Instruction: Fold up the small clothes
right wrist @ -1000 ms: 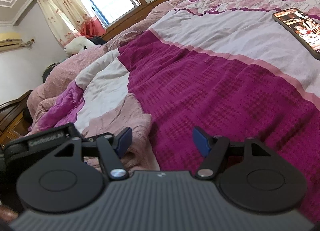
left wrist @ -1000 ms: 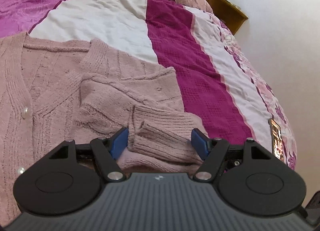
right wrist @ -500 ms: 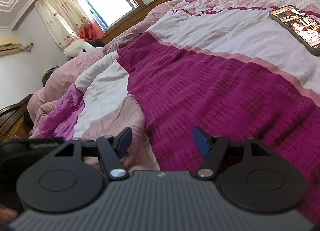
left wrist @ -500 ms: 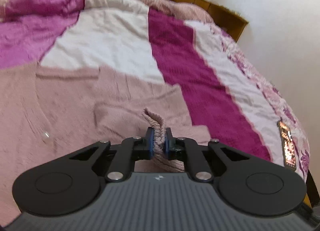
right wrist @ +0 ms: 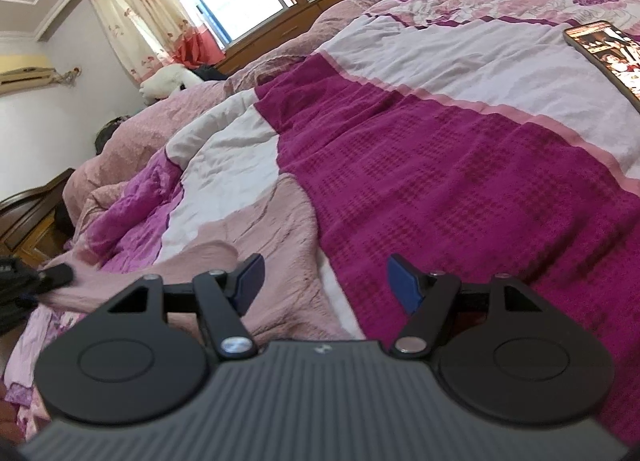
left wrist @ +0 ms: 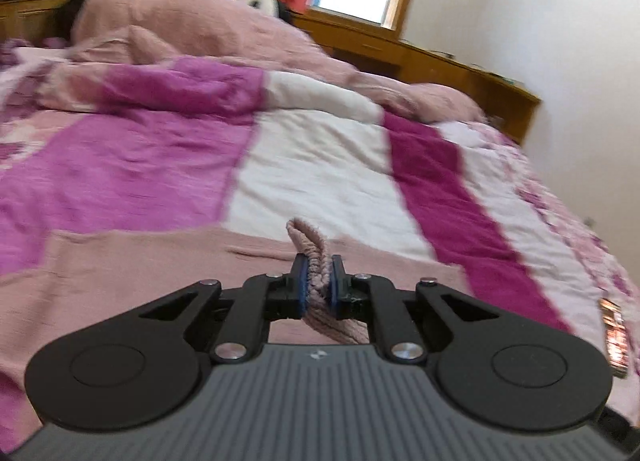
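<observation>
A pink knitted cardigan (left wrist: 120, 273) lies spread on the striped quilt (left wrist: 312, 169). My left gripper (left wrist: 318, 285) is shut on its ribbed sleeve cuff (left wrist: 306, 237), which pokes up between the blue pads, lifted above the cardigan's body. In the right wrist view the cardigan (right wrist: 276, 221) lies ahead and to the left, and the raised sleeve (right wrist: 192, 261) stretches left to the left gripper (right wrist: 48, 279) at the edge. My right gripper (right wrist: 326, 281) hovers open over the cardigan's right edge, with nothing between its fingers.
A phone (right wrist: 608, 49) with a lit screen lies on the quilt at the right, also visible as the phone (left wrist: 614, 335) near the bed's right edge. A bunched pink duvet (left wrist: 200, 33) fills the head of the bed. A wooden cabinet (left wrist: 440, 65) runs under the window.
My left gripper closed on the sleeve cuff and lifted it off the cardigan, swinging up so the view now reaches the head of the bed. The right gripper stayed where it was.
</observation>
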Demonstrator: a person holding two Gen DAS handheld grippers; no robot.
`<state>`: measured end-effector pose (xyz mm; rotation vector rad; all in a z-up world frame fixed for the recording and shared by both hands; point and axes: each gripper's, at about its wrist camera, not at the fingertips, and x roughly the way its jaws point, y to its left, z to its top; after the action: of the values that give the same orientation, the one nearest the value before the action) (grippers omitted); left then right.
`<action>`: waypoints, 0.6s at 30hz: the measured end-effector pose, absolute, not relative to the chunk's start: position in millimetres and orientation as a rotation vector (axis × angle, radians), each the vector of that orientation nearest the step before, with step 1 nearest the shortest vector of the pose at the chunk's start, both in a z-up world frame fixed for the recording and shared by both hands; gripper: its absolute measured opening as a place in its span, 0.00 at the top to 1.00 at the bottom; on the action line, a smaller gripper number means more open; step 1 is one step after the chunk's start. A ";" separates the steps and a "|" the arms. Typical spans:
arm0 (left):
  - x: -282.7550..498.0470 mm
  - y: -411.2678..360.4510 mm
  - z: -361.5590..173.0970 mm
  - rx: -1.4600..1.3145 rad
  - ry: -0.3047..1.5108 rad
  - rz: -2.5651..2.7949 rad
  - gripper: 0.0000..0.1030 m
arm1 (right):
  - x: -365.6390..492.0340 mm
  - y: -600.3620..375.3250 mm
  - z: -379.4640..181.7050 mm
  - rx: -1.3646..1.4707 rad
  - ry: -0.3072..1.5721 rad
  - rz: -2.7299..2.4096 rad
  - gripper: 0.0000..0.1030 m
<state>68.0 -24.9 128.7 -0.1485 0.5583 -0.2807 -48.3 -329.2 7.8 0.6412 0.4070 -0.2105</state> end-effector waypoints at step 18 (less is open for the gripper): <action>76.8 103.4 67.7 0.015 0.650 0.042 0.89 | -36.0 -299.7 2.9 0.500 0.490 -0.191 0.32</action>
<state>76.8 103.4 67.7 0.0149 0.6502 0.0419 -36.0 -299.7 2.9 0.5001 0.4895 -0.1909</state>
